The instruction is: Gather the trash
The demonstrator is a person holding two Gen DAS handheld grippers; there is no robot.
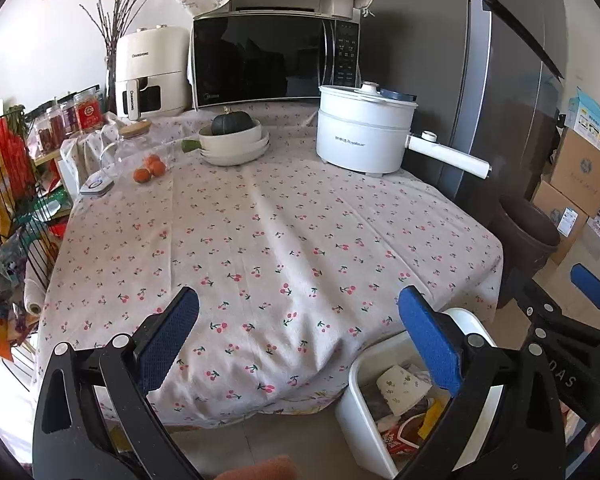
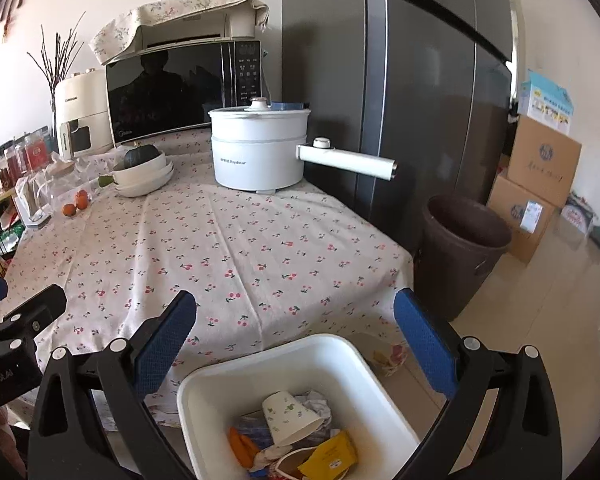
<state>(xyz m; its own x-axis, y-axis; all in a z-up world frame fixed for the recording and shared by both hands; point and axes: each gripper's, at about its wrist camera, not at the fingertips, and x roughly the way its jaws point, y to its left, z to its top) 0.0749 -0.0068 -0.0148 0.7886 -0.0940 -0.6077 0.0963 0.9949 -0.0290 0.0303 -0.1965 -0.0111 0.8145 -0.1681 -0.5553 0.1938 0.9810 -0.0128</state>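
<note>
Both jaws spread wide, nothing held: left gripper (image 1: 298,312) over cherry-print tablecloth (image 1: 260,240) nr its front edge, right gripper (image 2: 294,318) above white rectangular plastic bin (image 2: 220,392) on floor beside table. Inside: patterned paper cup (image 2: 290,418), yellow packet (image 2: 330,456), wrappers. Brown round bin (image 2: 460,248) stands w/ fridge further right.

We see a white rectangular bin (image 2: 220,392) standing on the floor just beside the near edge of the table, its top open. Inside lies the trash: a white paper cup (image 2: 290,420) with a small leaf print, tipped on its side with the mouth toward the lower right; a yellow packet (image 2: 332,454) against its lower right; an orange wrapper (image 2: 242,446) at the left; and crumpled white paper (image 2: 316,402) behind the cup. In the left wrist view, we see the same bin (image 1: 360,412) and cup (image 1: 402,390).
</note>
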